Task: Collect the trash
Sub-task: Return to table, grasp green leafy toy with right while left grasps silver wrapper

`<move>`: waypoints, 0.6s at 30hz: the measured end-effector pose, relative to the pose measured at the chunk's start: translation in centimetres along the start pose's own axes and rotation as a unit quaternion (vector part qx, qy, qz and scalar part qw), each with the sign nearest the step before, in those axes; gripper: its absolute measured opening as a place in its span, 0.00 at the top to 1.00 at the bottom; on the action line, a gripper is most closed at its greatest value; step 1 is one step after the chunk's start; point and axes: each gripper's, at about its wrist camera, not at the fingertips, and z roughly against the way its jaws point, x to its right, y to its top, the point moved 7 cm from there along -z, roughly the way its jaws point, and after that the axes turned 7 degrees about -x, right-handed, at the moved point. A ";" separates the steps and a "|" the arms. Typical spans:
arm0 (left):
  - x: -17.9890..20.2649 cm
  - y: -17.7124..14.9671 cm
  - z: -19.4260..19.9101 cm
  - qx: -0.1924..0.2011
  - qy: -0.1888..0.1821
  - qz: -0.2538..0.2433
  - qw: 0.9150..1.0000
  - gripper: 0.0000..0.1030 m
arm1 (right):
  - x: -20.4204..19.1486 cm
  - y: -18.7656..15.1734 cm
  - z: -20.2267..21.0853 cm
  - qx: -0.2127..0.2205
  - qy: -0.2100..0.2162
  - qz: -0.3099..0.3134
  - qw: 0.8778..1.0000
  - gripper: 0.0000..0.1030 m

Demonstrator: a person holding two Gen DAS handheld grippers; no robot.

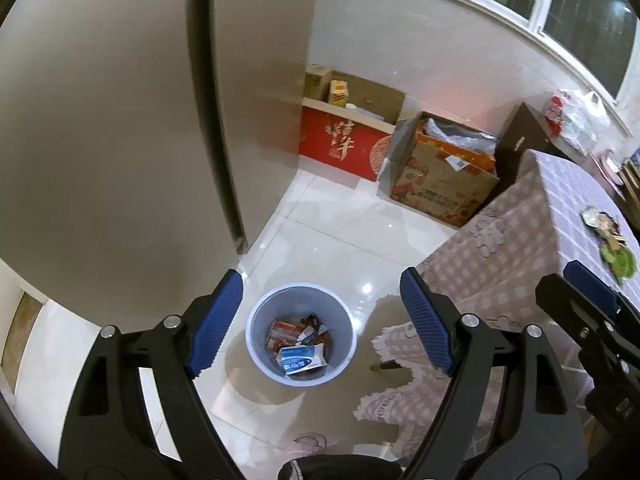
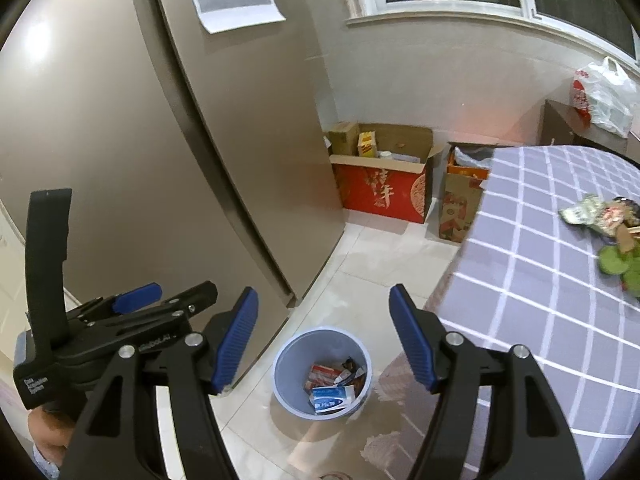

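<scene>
A pale blue trash bin [image 1: 256,320] stands on the white tile floor beside the table and also shows in the right wrist view [image 2: 286,360]. It holds wrappers and a blue-and-white packet [image 1: 302,360]. My left gripper [image 1: 320,320] is open and empty, high above the bin. My right gripper [image 2: 324,336] is open and empty, also above the bin. A pile of trash [image 2: 612,236], wrappers and green pieces, lies on the checked tablecloth [image 2: 540,280] at the right; the pile also shows in the left wrist view [image 1: 610,236].
A tall grey fridge [image 2: 160,160] fills the left. Cardboard boxes, one red [image 1: 340,140] and one brown [image 1: 440,184], stand against the far wall. A dark cabinet [image 1: 520,144] with a plastic bag [image 2: 604,92] is behind the table.
</scene>
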 end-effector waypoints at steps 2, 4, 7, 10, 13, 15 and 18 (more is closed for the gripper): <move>1.5 0.0 0.7 0.005 -0.004 -0.013 1.000 0.23 | 0.8 0.0 0.9 0.004 -0.003 -0.004 1.000 0.33; 3.1 0.0 1.4 0.008 -0.014 -0.024 1.000 0.23 | 2.0 0.1 2.1 0.011 -0.010 -0.010 1.000 0.33; 6.4 0.3 2.2 0.012 -0.036 -0.041 0.998 0.22 | 4.6 0.2 4.3 0.021 -0.024 -0.021 0.999 0.29; 9.7 0.5 2.4 0.011 -0.052 -0.060 0.997 0.22 | 8.9 0.3 6.9 0.039 -0.057 -0.044 0.997 0.24; 12.9 0.7 2.4 0.009 -0.065 -0.080 0.995 0.21 | 14.6 0.3 9.1 0.061 -0.115 -0.086 0.988 0.15; 15.2 0.8 2.4 0.008 -0.073 -0.097 0.993 0.21 | 18.7 -0.1 9.9 0.061 -0.153 -0.121 0.979 0.15; 18.6 1.3 2.1 0.007 -0.081 -0.122 0.989 0.21 | 23.5 -0.1 9.6 0.038 -0.163 -0.156 0.973 0.15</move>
